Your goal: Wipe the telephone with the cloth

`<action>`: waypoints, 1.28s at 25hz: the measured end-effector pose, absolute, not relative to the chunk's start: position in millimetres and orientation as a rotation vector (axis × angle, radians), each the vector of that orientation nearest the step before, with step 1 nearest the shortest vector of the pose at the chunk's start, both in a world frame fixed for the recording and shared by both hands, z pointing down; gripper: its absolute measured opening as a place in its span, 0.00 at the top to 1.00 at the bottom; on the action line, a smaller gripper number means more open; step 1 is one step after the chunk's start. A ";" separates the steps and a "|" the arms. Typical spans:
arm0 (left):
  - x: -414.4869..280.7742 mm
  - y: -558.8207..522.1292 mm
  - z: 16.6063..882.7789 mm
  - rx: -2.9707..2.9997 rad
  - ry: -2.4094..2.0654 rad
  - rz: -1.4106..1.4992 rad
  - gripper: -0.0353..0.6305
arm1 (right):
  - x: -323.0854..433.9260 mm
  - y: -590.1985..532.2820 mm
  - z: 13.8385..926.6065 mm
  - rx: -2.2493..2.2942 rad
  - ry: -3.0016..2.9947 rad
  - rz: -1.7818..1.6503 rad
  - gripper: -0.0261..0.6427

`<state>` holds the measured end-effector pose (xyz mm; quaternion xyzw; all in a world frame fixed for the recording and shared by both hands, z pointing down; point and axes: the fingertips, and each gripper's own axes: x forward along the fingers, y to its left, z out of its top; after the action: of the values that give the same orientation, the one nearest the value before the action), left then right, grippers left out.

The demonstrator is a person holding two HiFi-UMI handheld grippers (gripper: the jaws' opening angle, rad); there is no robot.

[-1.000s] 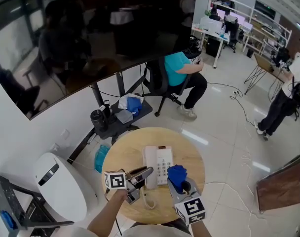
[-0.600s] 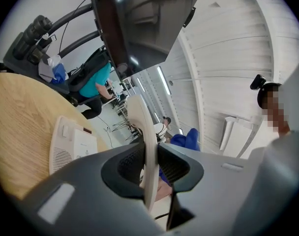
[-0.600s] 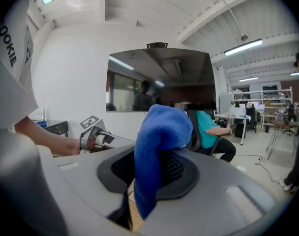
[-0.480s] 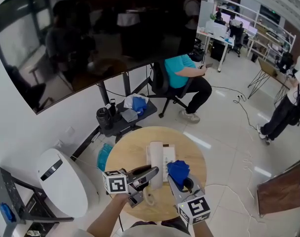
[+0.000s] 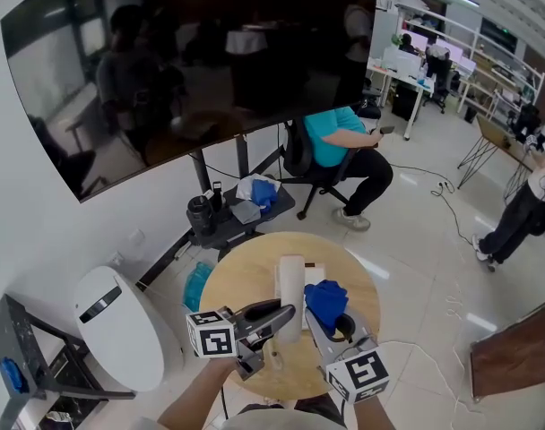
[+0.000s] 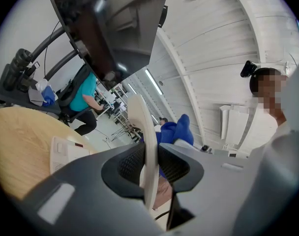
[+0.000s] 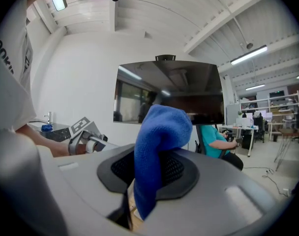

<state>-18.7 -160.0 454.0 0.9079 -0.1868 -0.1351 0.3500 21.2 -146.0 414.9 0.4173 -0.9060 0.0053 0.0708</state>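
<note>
My left gripper (image 5: 284, 313) is shut on the white handset (image 5: 292, 287), holding it upright above the round wooden table (image 5: 241, 285). In the left gripper view the handset (image 6: 145, 146) stands edge-on between the jaws. The telephone base (image 5: 316, 273) lies on the table behind it, and the left gripper view shows that base (image 6: 66, 154) at lower left. My right gripper (image 5: 326, 322) is shut on a bunched blue cloth (image 5: 326, 299), just right of the handset. The cloth (image 7: 159, 146) sticks up between the jaws, and the handset's curly cord (image 5: 274, 358) hangs below.
A low black stand (image 5: 241, 218) with a bottle and cloths sits behind the table. A white rounded machine (image 5: 120, 325) is on the left, and a big dark screen (image 5: 210, 70) is above. A seated person (image 5: 340, 141) is beyond; another person (image 5: 523, 213) stands right.
The handset has come off the base and risen upright in my left gripper. The right gripper with the cloth has stayed close beside it.
</note>
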 end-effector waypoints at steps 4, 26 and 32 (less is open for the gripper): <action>-13.6 -156.3 452.6 2.364 -0.468 -0.349 0.83 | 13.0 -166.1 362.3 1.245 -2.804 -0.091 0.83; -5.0 -159.9 429.4 2.438 -0.461 -0.338 0.83 | -16.2 -202.8 345.6 1.156 -2.829 -0.112 0.83; -6.6 -165.9 421.3 2.444 -0.466 -0.351 0.83 | -10.5 -197.3 351.1 1.175 -2.834 -0.095 0.83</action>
<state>-6.6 -165.9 421.3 0.9250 -0.1763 -0.1330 0.3093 -10.5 -197.3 351.1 0.3826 -0.9227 -0.0309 0.0362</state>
